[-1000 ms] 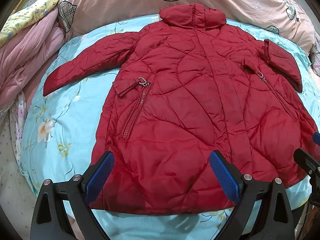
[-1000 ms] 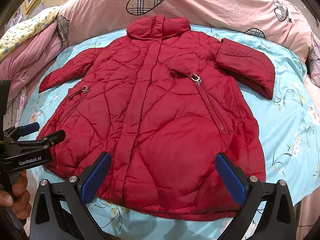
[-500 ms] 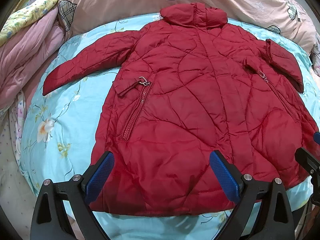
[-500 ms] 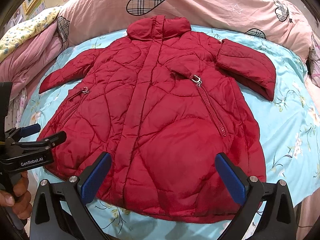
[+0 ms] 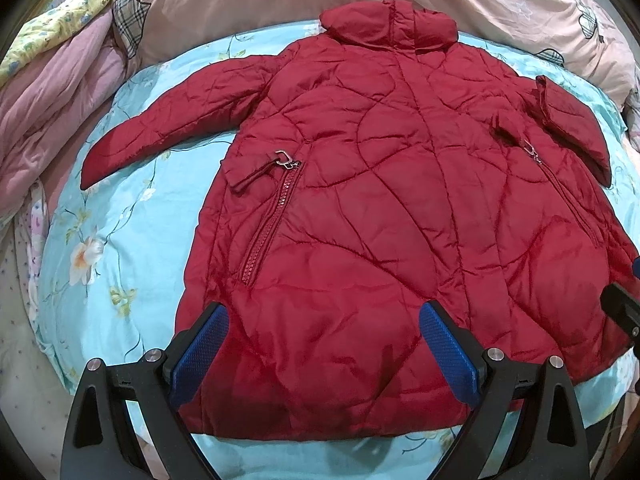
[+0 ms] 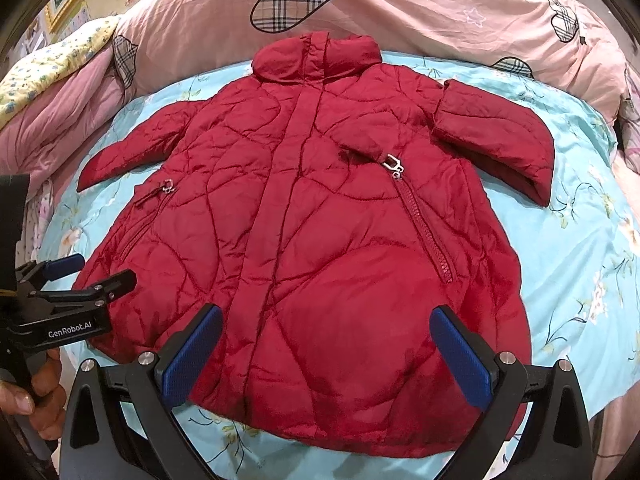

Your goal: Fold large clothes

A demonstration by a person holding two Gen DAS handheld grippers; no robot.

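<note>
Coat (image 5: 380, 208): red quilted cloth, faint sheen, puffy and creased between stitched seams, spanning the gap between both sets of jaws; metal zip pulls (image 6: 394, 166) glint beyond the right jaws. Left gripper (image 5: 322, 344) and right gripper (image 6: 326, 344): matt black plastic frames, bright metal screws, blue pads (image 6: 460, 354) with fine dimpled texture. Sheet (image 5: 120, 240) outside the jaws: smooth light-blue floral cloth; duvet (image 6: 400, 12) beyond: soft matt pink cloth.

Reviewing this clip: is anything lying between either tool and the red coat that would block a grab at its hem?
Nothing visible does. The red coat lies flat on the blue floral sheet, and its hem sits directly ahead of the open left tool and open right tool. Pink bedding stays beyond the collar.
</note>
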